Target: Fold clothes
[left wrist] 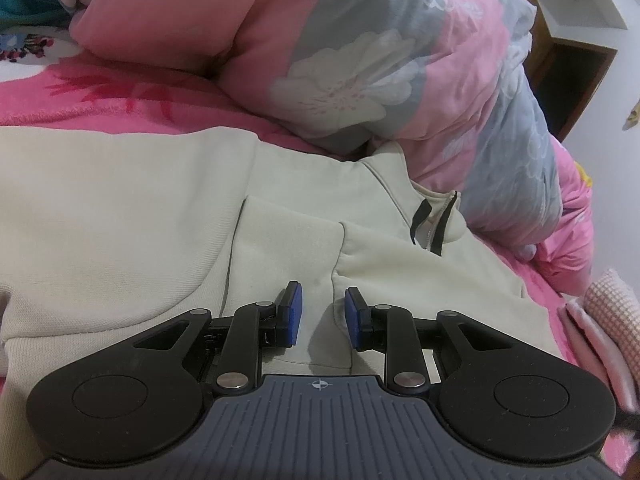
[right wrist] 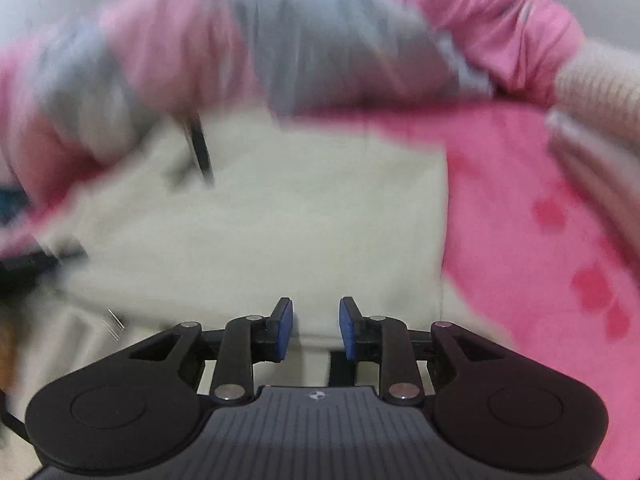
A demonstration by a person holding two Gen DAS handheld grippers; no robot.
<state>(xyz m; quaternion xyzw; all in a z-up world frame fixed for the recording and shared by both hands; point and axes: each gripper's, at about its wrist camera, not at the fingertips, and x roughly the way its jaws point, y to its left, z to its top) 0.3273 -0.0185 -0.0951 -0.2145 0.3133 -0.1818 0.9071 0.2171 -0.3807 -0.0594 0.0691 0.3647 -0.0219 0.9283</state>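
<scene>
The cream hoodie (left wrist: 120,216) is lying flat on the pink blanket (left wrist: 80,100), just in front of the flowery quilt (left wrist: 360,60). The left gripper (left wrist: 320,314) is hovering over it, jaws apart, holding nothing. The right gripper (right wrist: 316,328) is hanging over its right part, also apart and empty. The fold looks half done; next, someone probably needs to pinch an edge.

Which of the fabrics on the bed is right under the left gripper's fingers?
The cream hoodie, plain off-white with black drawstrings, lies flat under the left gripper. The floral quilt, pink and grey, is heaped farther back, and the pink blanket lies underneath.
</scene>
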